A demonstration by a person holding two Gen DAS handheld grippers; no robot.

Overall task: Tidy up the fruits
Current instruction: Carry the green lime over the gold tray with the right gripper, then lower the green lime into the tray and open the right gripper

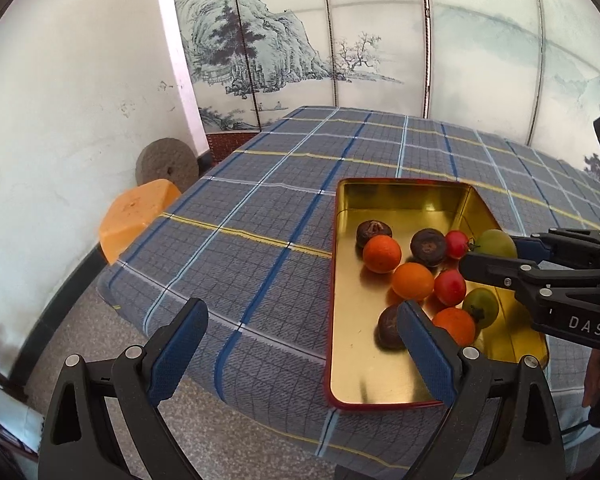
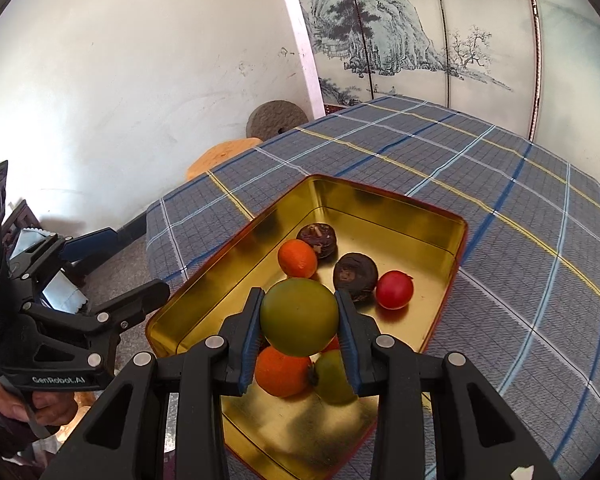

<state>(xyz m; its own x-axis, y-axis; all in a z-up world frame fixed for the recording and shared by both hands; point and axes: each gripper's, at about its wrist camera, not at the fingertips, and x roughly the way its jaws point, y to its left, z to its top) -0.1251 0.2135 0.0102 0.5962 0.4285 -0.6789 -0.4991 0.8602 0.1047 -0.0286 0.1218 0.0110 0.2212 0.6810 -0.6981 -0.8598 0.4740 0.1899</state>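
Right tongs (image 2: 299,334) are clamped on a green fruit (image 2: 299,317), its sides pressed between the two blue pads in the lower middle of the right wrist frame, lifted above the fruit below it. From the left wrist camera the same fruit (image 1: 496,243) shows at the right edge, gripped at the tip of the black tongs reaching in from the right.

Left tongs (image 1: 302,354) stand wide apart with nothing between them, at the bottom of the left wrist frame; one blue pad (image 1: 428,354) overlaps the near end of the tray and partly covers a dark brown fruit (image 1: 388,328).

A gold tray with a red rim (image 1: 334,280) lies on the plaid-covered desk (image 1: 260,248), right of centre in the left wrist frame. Inside it, clustered toward the right side, are three orange fruits; one (image 1: 382,255) touches a dark brown fruit (image 1: 374,232) behind it, another (image 1: 413,281) sits in the middle of the group, and a third (image 1: 456,325) lies lower down. Two red fruits (image 1: 450,287) and a second green fruit (image 1: 480,307) lie among them, close together.

An orange stool (image 1: 136,220) stands beside the desk at left, with a round stone disc (image 1: 167,163) leaning on the white wall behind it. A painted landscape screen (image 1: 260,40) fills the upper frame.
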